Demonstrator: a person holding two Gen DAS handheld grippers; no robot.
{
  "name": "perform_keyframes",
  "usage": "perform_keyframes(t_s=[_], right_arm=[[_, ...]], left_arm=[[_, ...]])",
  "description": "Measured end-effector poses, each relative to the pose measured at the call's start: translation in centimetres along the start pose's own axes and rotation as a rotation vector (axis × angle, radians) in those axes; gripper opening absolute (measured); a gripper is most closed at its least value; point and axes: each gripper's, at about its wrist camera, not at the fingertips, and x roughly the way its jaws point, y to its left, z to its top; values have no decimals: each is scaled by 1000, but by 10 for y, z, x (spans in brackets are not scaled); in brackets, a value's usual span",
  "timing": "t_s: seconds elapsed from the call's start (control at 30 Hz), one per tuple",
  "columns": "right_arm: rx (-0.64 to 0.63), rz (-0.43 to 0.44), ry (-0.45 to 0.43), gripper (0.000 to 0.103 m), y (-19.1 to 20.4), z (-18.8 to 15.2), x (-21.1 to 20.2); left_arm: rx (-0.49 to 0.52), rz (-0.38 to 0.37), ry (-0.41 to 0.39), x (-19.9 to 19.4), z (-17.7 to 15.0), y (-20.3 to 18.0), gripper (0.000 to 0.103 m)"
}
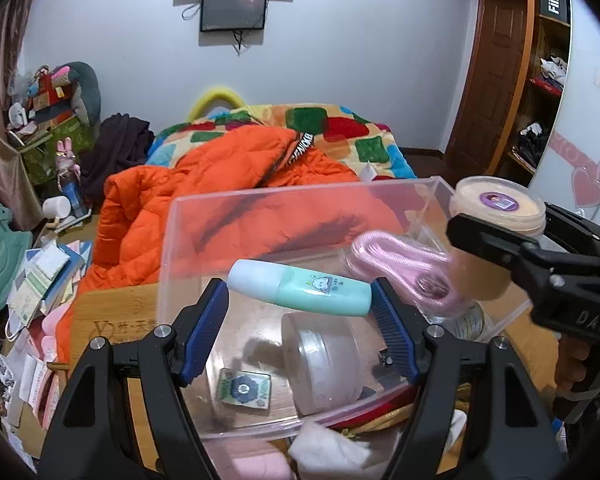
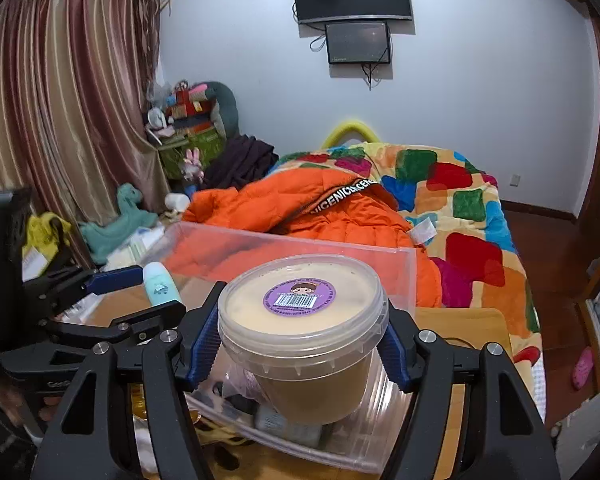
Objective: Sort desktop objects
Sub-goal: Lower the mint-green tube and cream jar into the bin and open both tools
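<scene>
My left gripper (image 1: 300,298) is shut on a mint-green bottle with a white cap (image 1: 300,286), held crosswise above a clear plastic bin (image 1: 168,240). My right gripper (image 2: 300,332) is shut on a beige tub with a purple label (image 2: 300,332) over the bin's right end (image 2: 404,268). The tub also shows in the left wrist view (image 1: 500,204), and the bottle in the right wrist view (image 2: 158,284). In the bin lie a round clear jar (image 1: 324,360), a small green card (image 1: 244,390) and a pink cord bundle (image 1: 404,264).
The bin stands on a wooden desk (image 1: 112,320). An orange jacket (image 1: 204,184) and a patchwork quilt (image 2: 460,208) lie on the bed behind. Papers and books (image 1: 40,280) are piled at the left. White cloth (image 1: 332,452) lies at the bin's near edge.
</scene>
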Motion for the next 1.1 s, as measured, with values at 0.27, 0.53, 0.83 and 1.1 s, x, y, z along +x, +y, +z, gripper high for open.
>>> perform_keyframes(t_s=[0.27, 0.53, 0.83, 1.1], right_arm=[[-7, 16, 21, 64, 0, -4, 10], [-17, -15, 70, 66, -2, -12, 22], [2, 14, 81, 74, -2, -15, 15], [34, 32, 54, 77, 0, -8, 2]], left_arm=[[-13, -30, 29, 8, -4, -1, 72], [-15, -33, 28, 7, -8, -2, 76], [-28, -16, 8, -3, -9, 0, 85], [-14, -3, -43, -24, -5, -2, 88]])
